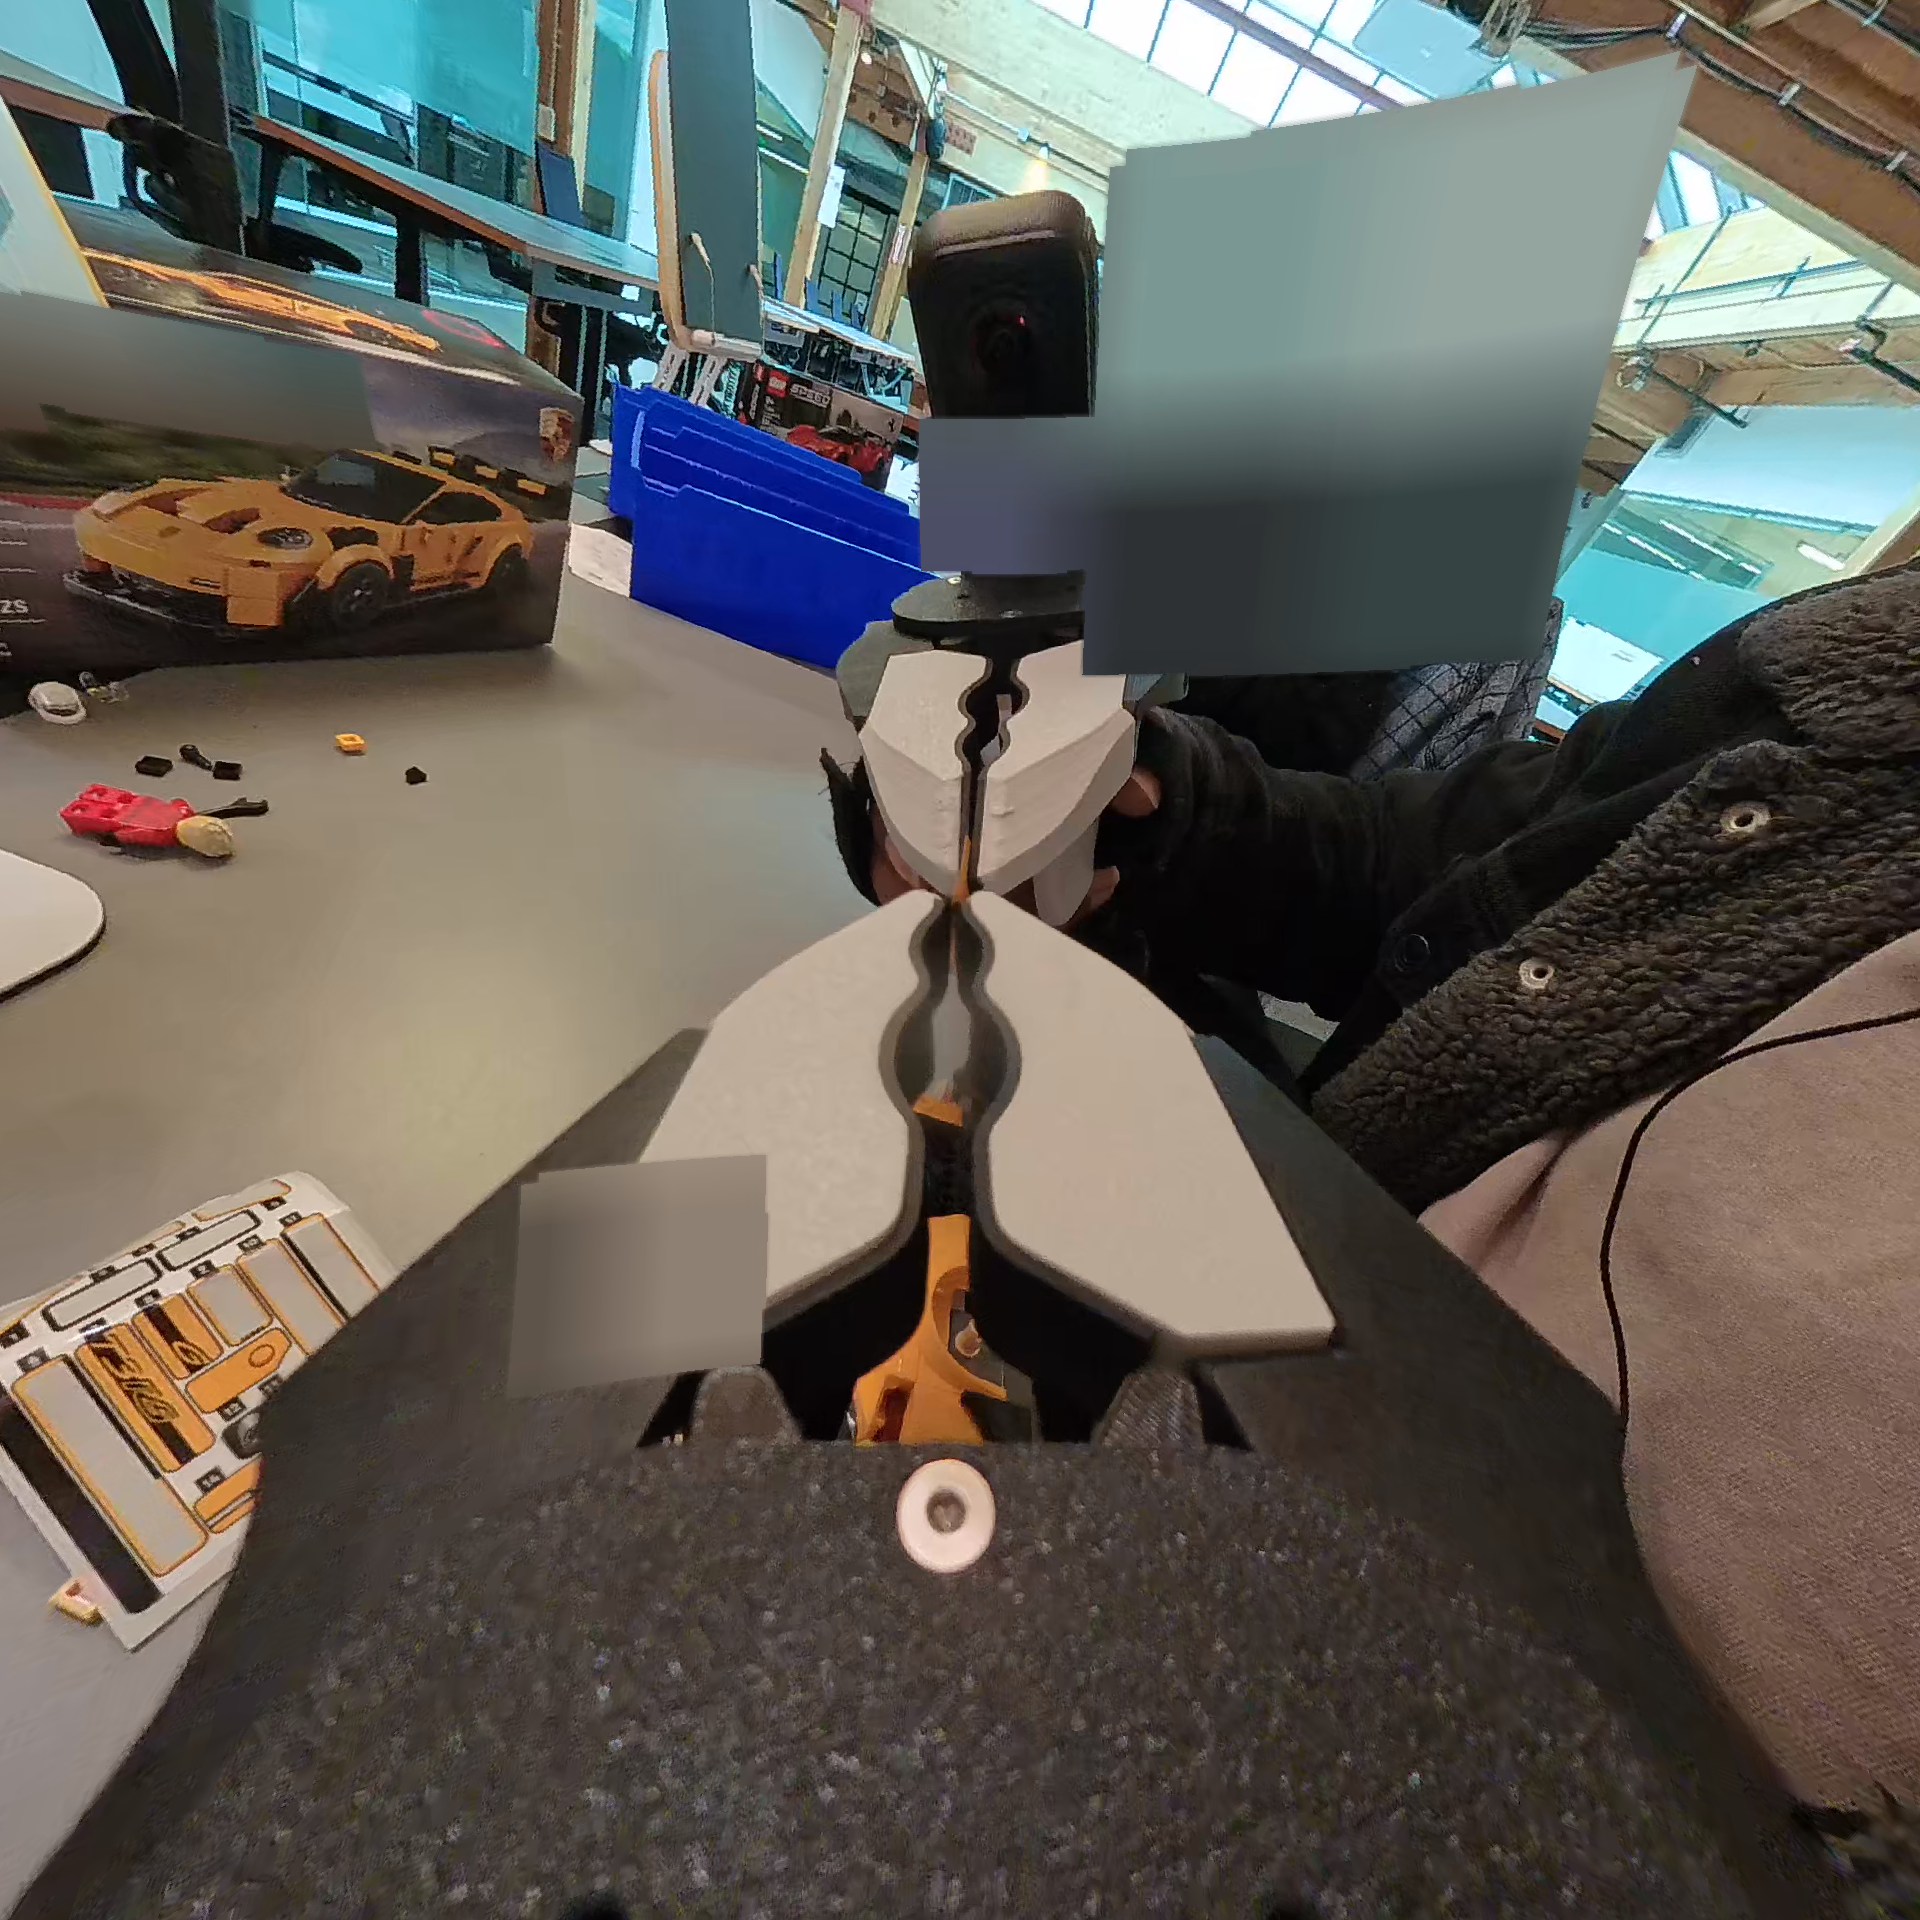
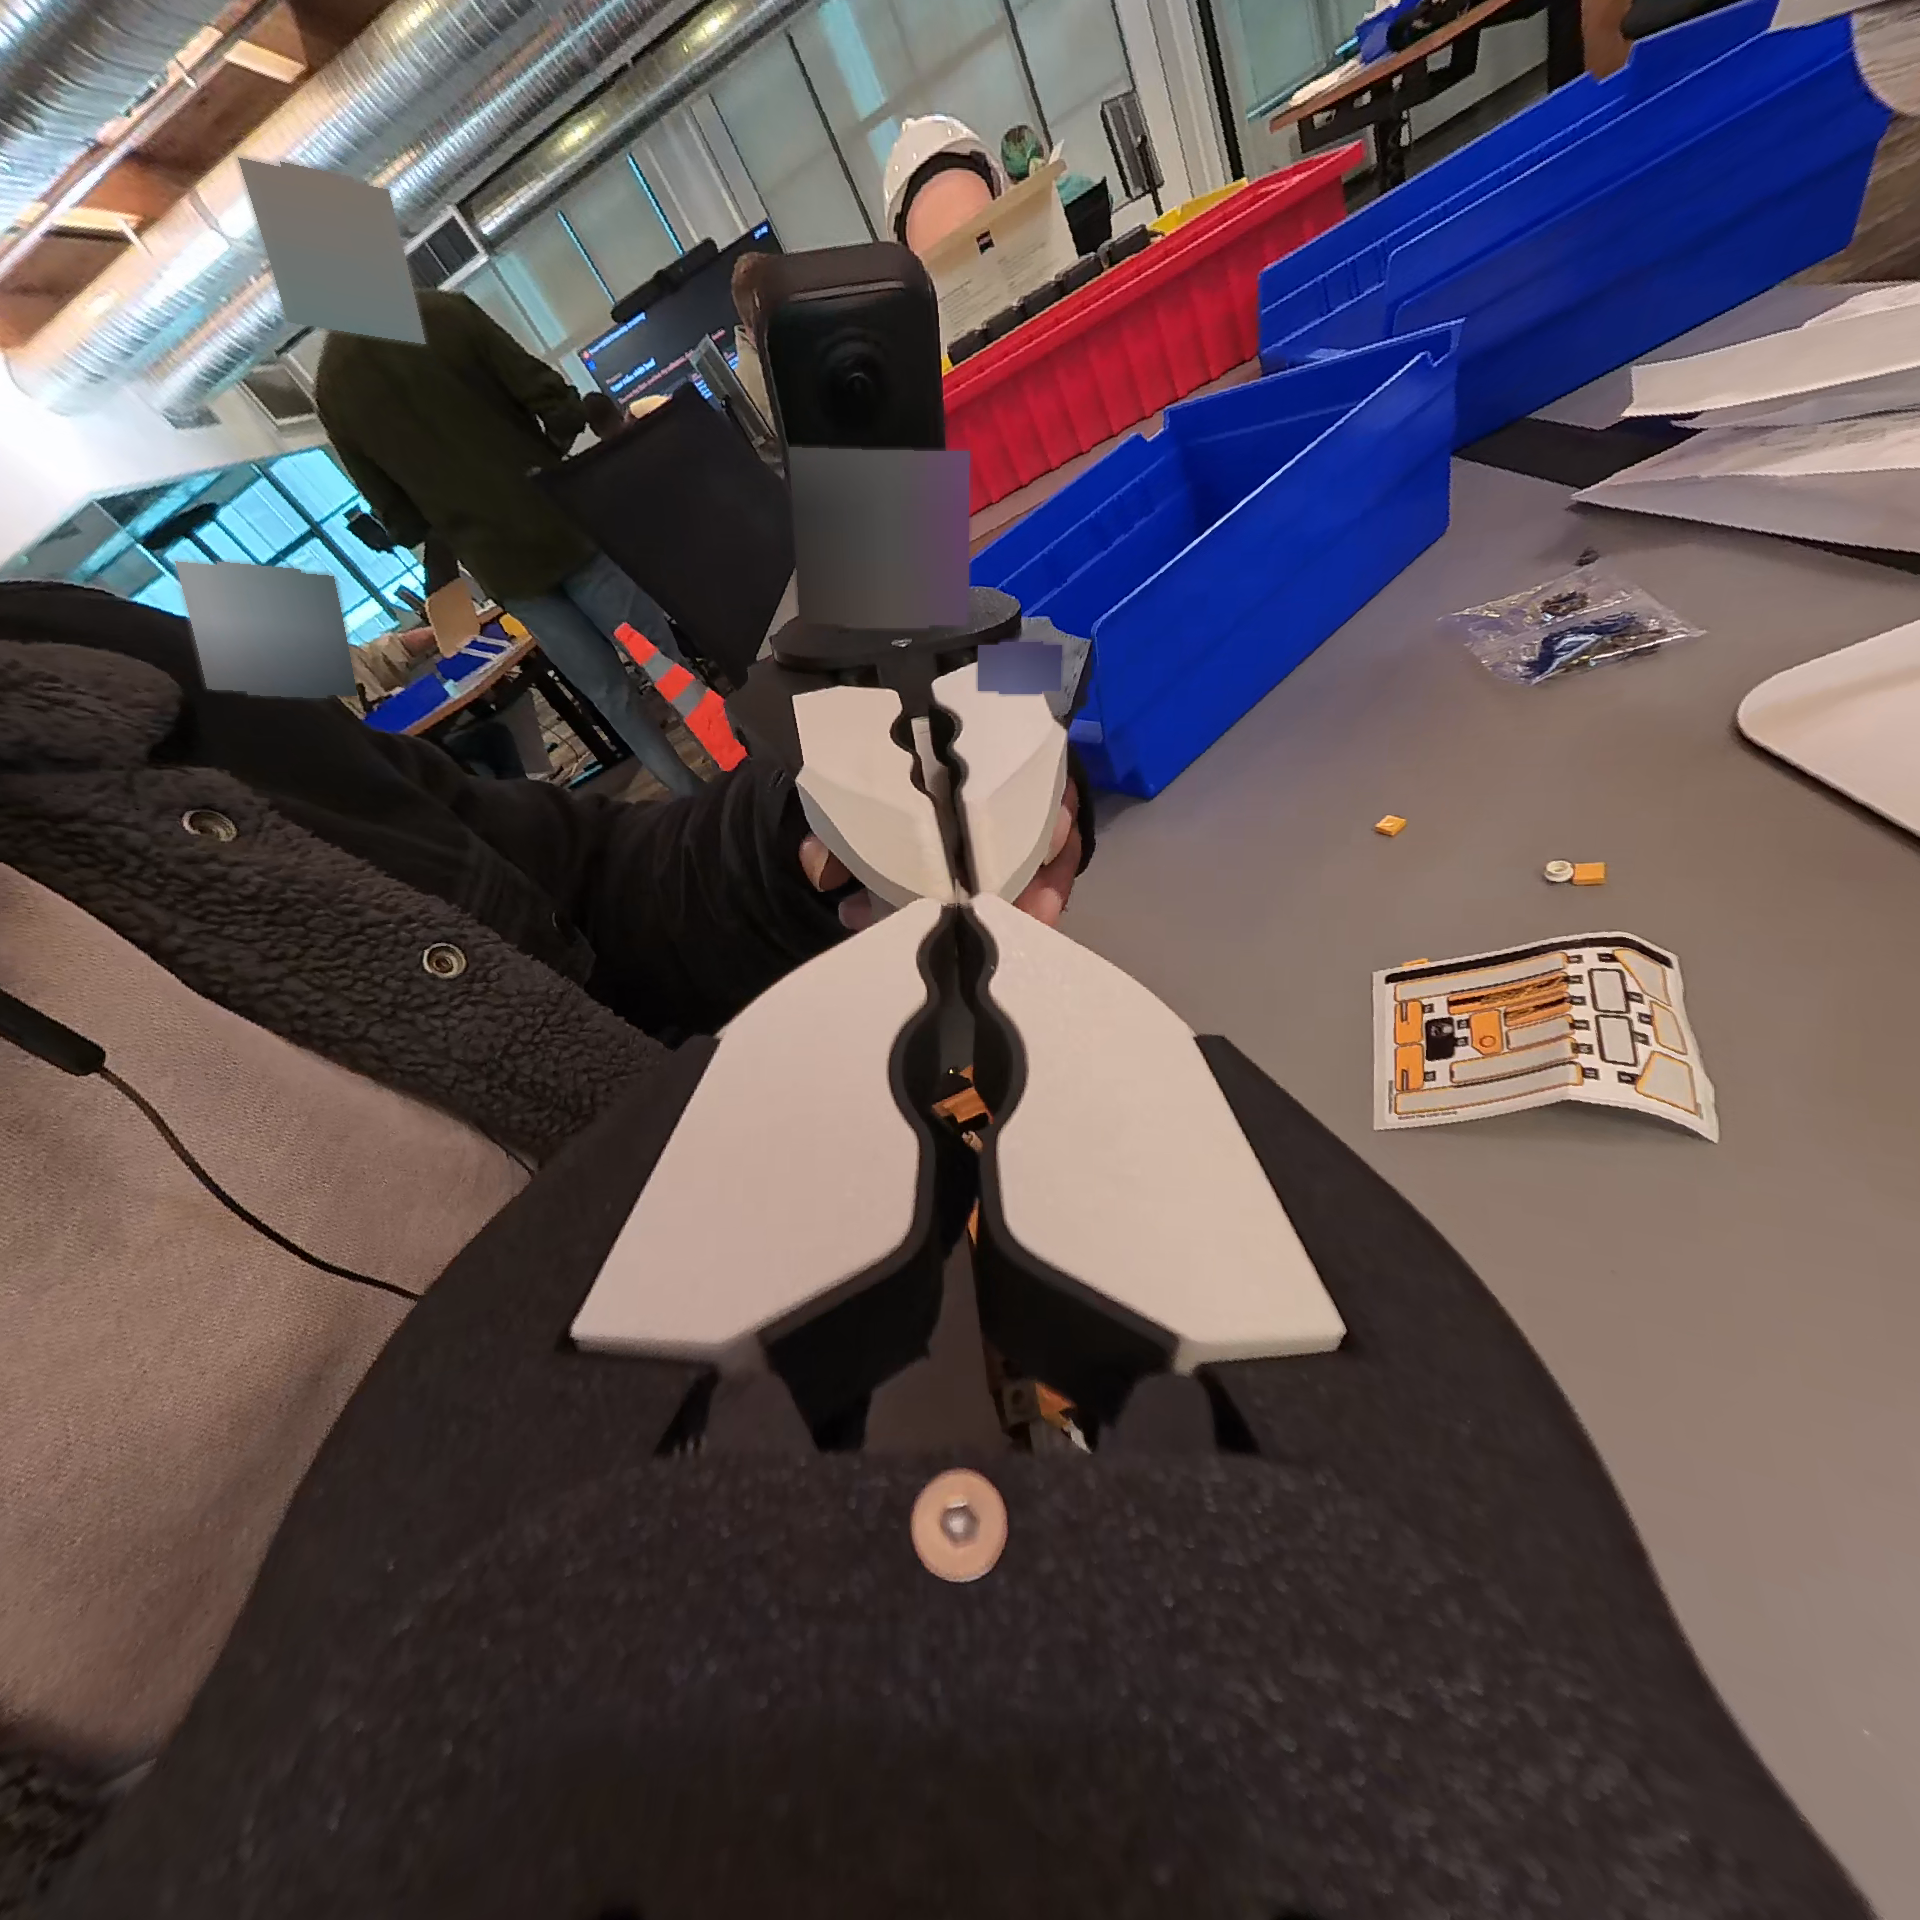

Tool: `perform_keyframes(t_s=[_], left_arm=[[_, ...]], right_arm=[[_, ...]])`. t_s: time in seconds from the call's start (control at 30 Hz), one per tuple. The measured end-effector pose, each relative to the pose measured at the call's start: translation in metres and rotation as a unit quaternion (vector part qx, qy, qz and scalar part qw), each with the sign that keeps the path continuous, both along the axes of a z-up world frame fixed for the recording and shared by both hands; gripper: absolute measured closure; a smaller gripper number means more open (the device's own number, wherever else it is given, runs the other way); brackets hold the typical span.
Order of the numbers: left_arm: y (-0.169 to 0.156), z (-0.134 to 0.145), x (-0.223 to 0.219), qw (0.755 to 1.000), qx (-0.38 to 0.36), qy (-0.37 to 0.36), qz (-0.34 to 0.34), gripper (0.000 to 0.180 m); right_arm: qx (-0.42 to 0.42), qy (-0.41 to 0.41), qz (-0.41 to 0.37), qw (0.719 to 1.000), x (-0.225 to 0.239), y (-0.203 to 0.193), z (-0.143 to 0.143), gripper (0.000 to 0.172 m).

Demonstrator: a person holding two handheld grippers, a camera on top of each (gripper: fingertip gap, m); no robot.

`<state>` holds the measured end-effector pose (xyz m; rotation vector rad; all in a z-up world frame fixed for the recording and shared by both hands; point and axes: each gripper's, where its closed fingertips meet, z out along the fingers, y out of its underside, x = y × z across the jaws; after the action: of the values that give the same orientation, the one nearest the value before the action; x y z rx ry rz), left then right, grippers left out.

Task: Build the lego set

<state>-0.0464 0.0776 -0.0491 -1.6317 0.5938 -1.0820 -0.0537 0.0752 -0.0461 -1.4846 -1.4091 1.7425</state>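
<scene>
Tip to tip over the bench — left gripper and right gripper both clenched on a thin orange piece — best kept level, I'd say.

Black-bodied tool with pale grey fingers, black fleece sleeves.

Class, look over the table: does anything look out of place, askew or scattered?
The sticker sheet lies buckled, one edge curling off the grey table. Small orange and black bricks lie scattered loose, and a red toy figure lies toppled.
</scene>
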Motion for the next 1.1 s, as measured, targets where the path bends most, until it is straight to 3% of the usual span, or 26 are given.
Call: perform_keyframes(t_s=[0.2, 0.5, 0.67, 1.1], left_arm=[[-0.001, 0.001, 0.001, 1.0, -0.003, -0.009, -0.001, 0.18], [0.002, 0.018, -0.002, 0.989, -0.027, -0.148, 0.003, 0.18], [-0.002, 0.026, -0.001, 0.986, -0.009, -0.164, -0.003, 0.18], [0.002, 0.031, -0.008, 0.975, -0.009, -0.223, 0.017, 0.18]], right_arm=[[-0.002, 0.004, 0.0, 1.0, 0.0, 0.0, 0.001, 0.172], [-0.029, 0.065, -0.025, 0.997, -0.002, 0.005, 0.018, 0.163], [-0.031, 0.089, -0.034, 0.995, -0.001, 0.007, 0.023, 0.157], [-0.056, 0.098, -0.034, 0.993, -0.004, 0.002, 0.024, 0.168]])
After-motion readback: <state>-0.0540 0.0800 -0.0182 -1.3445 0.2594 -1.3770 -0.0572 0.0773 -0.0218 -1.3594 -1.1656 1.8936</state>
